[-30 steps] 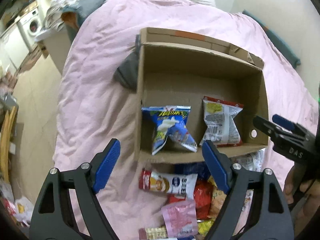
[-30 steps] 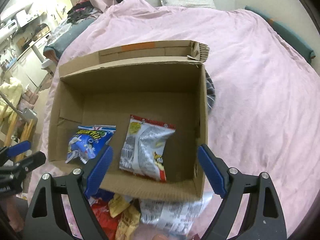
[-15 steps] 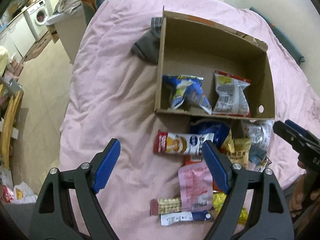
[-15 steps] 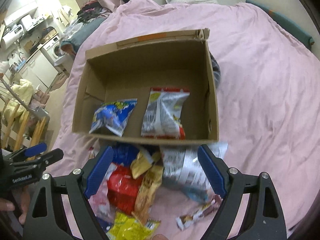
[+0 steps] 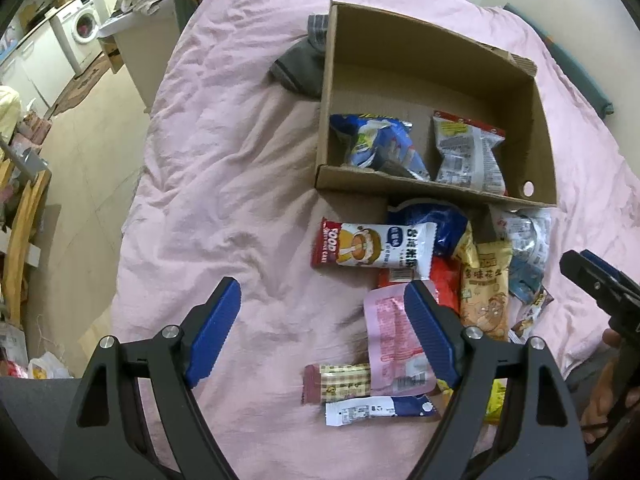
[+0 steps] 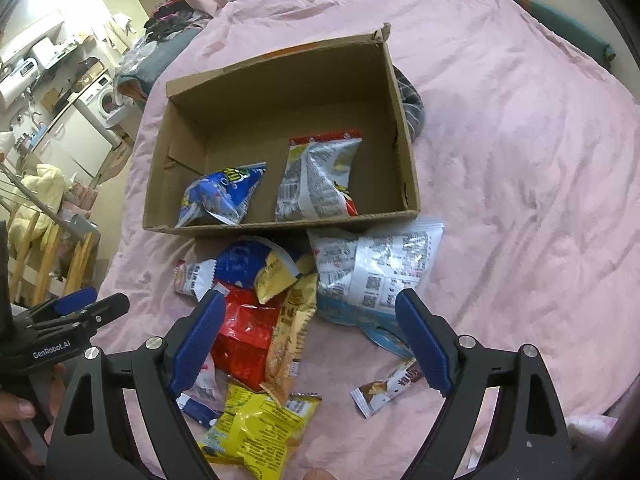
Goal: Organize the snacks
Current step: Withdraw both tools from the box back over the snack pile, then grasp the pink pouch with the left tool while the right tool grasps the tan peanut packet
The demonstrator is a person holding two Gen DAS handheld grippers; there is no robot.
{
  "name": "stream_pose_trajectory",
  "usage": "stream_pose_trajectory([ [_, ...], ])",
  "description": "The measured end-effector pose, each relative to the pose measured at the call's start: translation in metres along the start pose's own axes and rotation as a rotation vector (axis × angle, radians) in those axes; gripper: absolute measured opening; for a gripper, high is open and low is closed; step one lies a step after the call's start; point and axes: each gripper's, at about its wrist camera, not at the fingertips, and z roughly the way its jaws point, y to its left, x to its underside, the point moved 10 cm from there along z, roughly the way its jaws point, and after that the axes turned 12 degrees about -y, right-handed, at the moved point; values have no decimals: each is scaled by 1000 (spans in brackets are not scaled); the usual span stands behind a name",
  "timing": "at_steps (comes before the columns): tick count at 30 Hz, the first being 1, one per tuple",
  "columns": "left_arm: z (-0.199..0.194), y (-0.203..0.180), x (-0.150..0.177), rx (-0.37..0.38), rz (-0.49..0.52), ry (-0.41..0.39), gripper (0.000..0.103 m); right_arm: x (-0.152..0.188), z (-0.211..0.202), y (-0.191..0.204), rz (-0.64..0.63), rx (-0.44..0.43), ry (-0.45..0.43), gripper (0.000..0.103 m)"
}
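A cardboard box lies on a pink bed. Inside it stand a blue snack bag and a silver-and-red bag. In front of the box lies a pile of loose snacks: a white cake pack, a pink pouch, a red bag, a yellow bag, a large silver bag. My left gripper hangs open above the pile's left side. My right gripper hangs open over the pile, holding nothing.
A grey garment lies against the box's far side. The bed's left edge drops to a tiled floor with a washing machine and clutter. A small wrapped bar lies apart on the right. A hand holds the left gripper.
Both grippers have pulled back from the box toward the near side of the bed, so the snack pile has come into full view under them. Jaws stay equally wide.
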Motion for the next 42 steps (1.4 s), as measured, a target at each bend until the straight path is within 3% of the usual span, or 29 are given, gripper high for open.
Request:
stream_pose_trajectory([
  [4, 9, 4, 8, 0, -40, 38, 81, 8, 6, -10, 38, 5, 29, 89],
  [7, 20, -1, 26, 26, -64, 114, 81, 13, 10, -17, 53, 19, 49, 89],
  [16, 47, -48, 67, 95, -48, 252, 81, 14, 11, -24, 71, 36, 57, 89],
  [24, 61, -68, 80, 59, 12, 266, 80, 17, 9, -28, 72, 35, 65, 89],
  [28, 60, -76, 77, 85, 14, 269, 56, 16, 8, -32, 85, 36, 65, 89],
  [34, 43, -79, 72, 107, 27, 246, 49, 17, 10, -31, 106, 20, 73, 89],
  [39, 25, -68, 49, 99, 11, 184, 49, 28, 20, -16, 170, -90, 147, 89],
  [42, 18, -63, 36, 97, 12, 150, 49, 38, 31, -7, 208, -140, 208, 76],
])
